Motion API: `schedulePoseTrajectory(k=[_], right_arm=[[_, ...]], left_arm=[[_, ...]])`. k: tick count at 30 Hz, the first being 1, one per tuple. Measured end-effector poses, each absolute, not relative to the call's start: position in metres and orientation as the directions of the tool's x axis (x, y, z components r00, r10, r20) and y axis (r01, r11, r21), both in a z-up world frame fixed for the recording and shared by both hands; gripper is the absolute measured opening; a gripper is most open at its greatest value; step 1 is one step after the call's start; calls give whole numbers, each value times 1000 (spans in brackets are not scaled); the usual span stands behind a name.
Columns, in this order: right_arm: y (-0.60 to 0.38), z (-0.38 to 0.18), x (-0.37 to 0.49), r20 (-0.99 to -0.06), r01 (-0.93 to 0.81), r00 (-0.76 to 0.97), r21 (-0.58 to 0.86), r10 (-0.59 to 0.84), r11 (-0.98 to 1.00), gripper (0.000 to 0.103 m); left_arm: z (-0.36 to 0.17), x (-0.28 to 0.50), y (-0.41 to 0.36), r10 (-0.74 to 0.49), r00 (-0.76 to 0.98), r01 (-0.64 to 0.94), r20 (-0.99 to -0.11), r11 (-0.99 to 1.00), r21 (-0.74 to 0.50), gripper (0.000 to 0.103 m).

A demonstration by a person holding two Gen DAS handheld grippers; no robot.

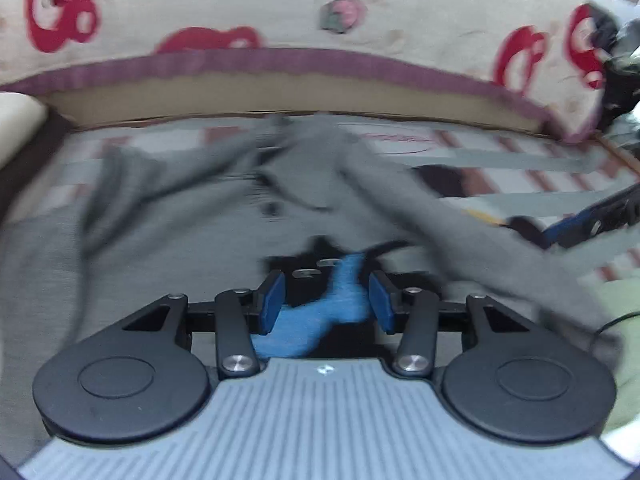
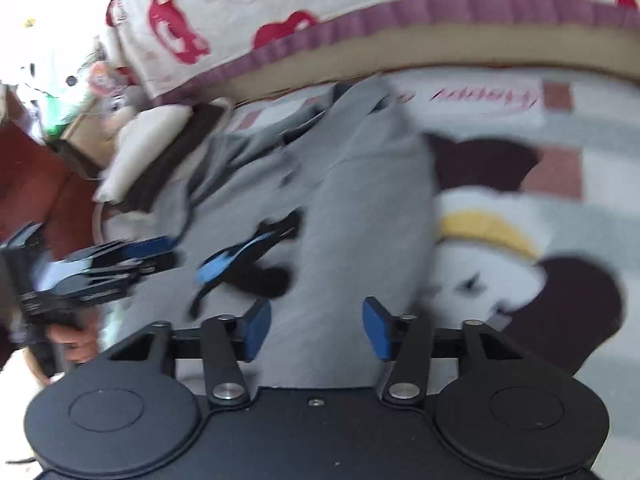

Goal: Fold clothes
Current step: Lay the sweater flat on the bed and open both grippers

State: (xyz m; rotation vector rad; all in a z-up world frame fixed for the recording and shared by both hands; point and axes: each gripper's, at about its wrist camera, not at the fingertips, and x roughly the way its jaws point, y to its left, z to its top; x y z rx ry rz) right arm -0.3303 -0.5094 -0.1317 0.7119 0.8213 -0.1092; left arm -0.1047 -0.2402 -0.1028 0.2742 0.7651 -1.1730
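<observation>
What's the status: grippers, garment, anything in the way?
Left gripper open over the grey shirt, right gripper open, nothing gripped. Shirt part-folded on the patterned sheet, frames blurred. Nothing blocking it.

Both the left gripper (image 1: 326, 302) and right gripper (image 2: 316, 330) have black linkage arms, silver screws, round black discs and blue pads (image 1: 272, 300).

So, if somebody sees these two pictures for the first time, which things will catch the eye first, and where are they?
First comes the grey garment, spread over the cartoon-print sheet in the middle of both views, with a blue and black print on its front. Next is the cream quilt with red figures behind it, along the top of the pictures. The left gripper and the right gripper are both open over the grey cloth.
</observation>
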Motion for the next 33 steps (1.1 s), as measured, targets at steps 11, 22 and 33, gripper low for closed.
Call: schedulePoseTrajectory(k=[11, 22, 33], right_arm=[[-447, -163, -342, -898, 458, 431, 141, -81, 878, 51], [-511, -56, -366, -650, 629, 433, -278, -625, 726, 13], [-692, -124, -318, -501, 573, 119, -671, -857, 471, 16]], left_arm=[[-115, -147, -258, -746, 25, 944, -666, 237, -231, 46], [-131, -163, -254, -704, 21, 974, -710, 176, -145, 55], [-134, -161, -258, -695, 44, 971, -718, 199, -134, 55]])
